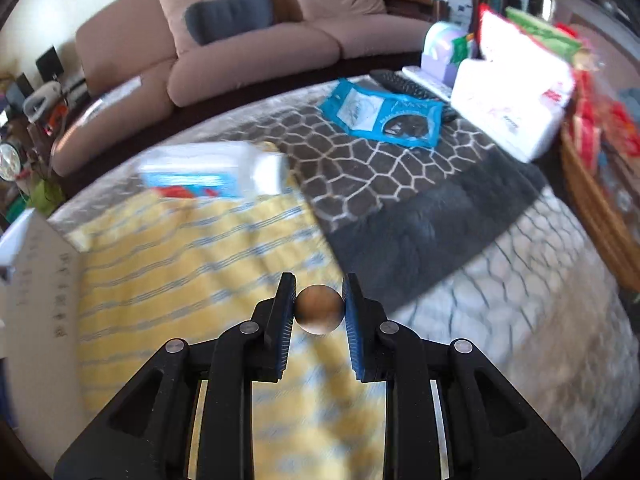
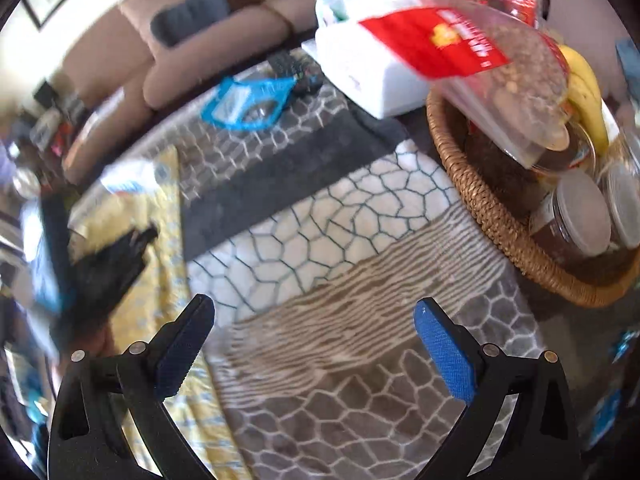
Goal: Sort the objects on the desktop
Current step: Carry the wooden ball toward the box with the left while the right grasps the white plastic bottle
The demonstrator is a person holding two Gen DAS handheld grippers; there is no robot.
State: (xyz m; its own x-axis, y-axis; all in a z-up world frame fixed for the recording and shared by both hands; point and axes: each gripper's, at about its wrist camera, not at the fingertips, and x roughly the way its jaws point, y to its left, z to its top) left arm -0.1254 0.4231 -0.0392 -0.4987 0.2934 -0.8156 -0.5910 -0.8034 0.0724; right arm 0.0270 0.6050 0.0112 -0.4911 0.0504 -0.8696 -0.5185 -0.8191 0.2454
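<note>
My left gripper is shut on a small brown ball and holds it above a yellow striped cloth. A white and blue box lies on its side at the far edge of that cloth. My right gripper is open and empty above the patterned mat. The left gripper's dark body shows blurred at the left of the right wrist view, over the yellow cloth.
A wicker basket with jars, bananas and snack bags stands at the right. A blue packet, a dark remote and a white pack lie at the far side. A brown sofa stands behind. A cardboard box is at the left.
</note>
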